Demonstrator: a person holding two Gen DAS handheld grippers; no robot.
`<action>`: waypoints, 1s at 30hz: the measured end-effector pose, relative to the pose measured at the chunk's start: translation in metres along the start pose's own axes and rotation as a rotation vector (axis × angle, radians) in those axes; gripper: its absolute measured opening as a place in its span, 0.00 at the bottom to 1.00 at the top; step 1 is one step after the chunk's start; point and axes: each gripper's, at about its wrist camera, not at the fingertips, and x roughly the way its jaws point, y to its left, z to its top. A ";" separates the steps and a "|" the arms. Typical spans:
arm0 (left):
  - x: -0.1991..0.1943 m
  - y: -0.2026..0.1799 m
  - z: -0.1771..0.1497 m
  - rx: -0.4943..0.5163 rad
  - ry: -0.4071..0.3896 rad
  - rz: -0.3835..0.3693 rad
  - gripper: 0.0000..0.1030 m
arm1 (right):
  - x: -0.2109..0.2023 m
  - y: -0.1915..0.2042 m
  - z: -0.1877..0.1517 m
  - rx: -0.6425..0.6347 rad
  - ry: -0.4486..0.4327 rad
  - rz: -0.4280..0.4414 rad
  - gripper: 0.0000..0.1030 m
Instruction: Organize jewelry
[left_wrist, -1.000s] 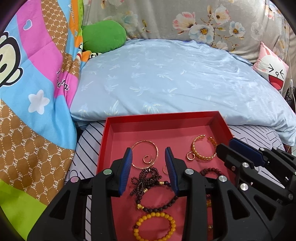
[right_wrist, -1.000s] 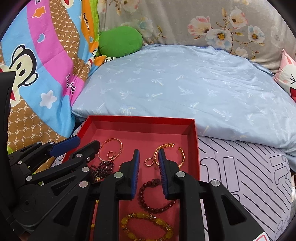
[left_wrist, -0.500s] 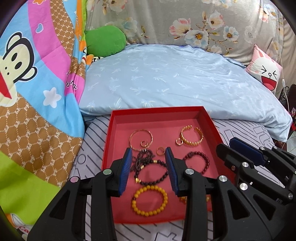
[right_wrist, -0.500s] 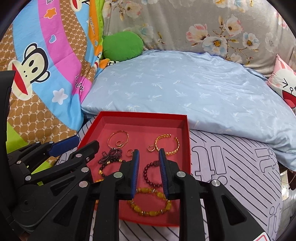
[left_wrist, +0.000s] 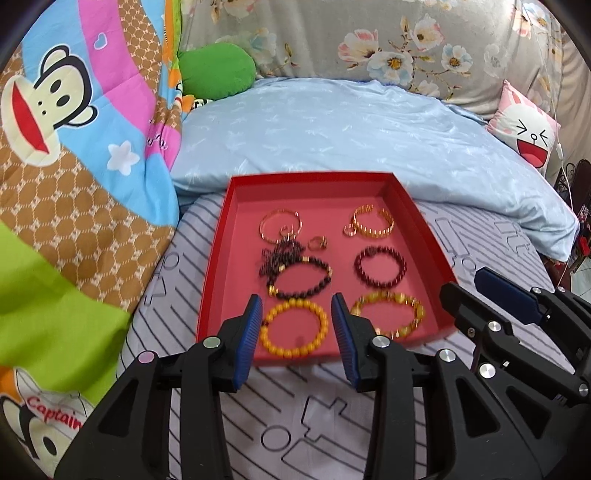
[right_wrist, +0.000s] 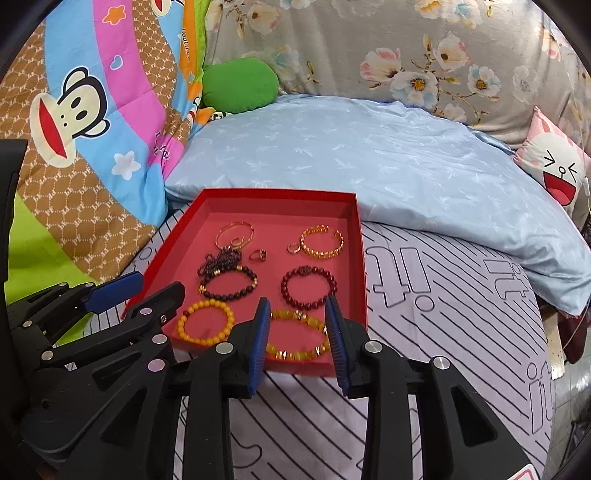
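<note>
A red tray (left_wrist: 218, 258) lies on the striped sheet and holds several bracelets. A yellow bead bracelet (left_wrist: 295, 353) and an amber one (left_wrist: 388, 295) lie nearest. Behind them are a dark brown bracelet (left_wrist: 299, 293), a dark red one (left_wrist: 380, 284), a gold cuff (left_wrist: 371, 232), a thin gold bangle (left_wrist: 280, 211) and a small ring (left_wrist: 318, 242). My left gripper (left_wrist: 295, 306) hovers over the tray's near edge, its jaws opening with nothing between them. My right gripper (right_wrist: 297, 306) hangs beside it over the amber bracelet (right_wrist: 295, 356), jaws opening, also holding nothing.
The tray sits on a lilac striped sheet (left_wrist: 295, 406). A light blue quilt (left_wrist: 332, 129) bulges right behind it. A cartoon monkey blanket (left_wrist: 74, 147) rises at the left. A green cushion (left_wrist: 218, 70) and a pink bunny cushion (left_wrist: 524, 129) lie further back.
Both grippers have drawn back from over the tray, so its near edge and the striped sheet now show. The right jaws stand wider apart. The jewelry has not moved.
</note>
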 end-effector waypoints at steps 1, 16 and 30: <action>0.000 0.000 -0.003 0.001 0.002 0.002 0.37 | -0.001 0.001 -0.003 -0.001 0.002 -0.003 0.30; -0.010 0.006 -0.033 -0.025 0.010 0.052 0.62 | -0.009 -0.006 -0.033 0.040 0.018 -0.048 0.50; -0.014 0.014 -0.049 -0.049 0.017 0.091 0.81 | -0.014 -0.014 -0.043 0.052 0.015 -0.055 0.70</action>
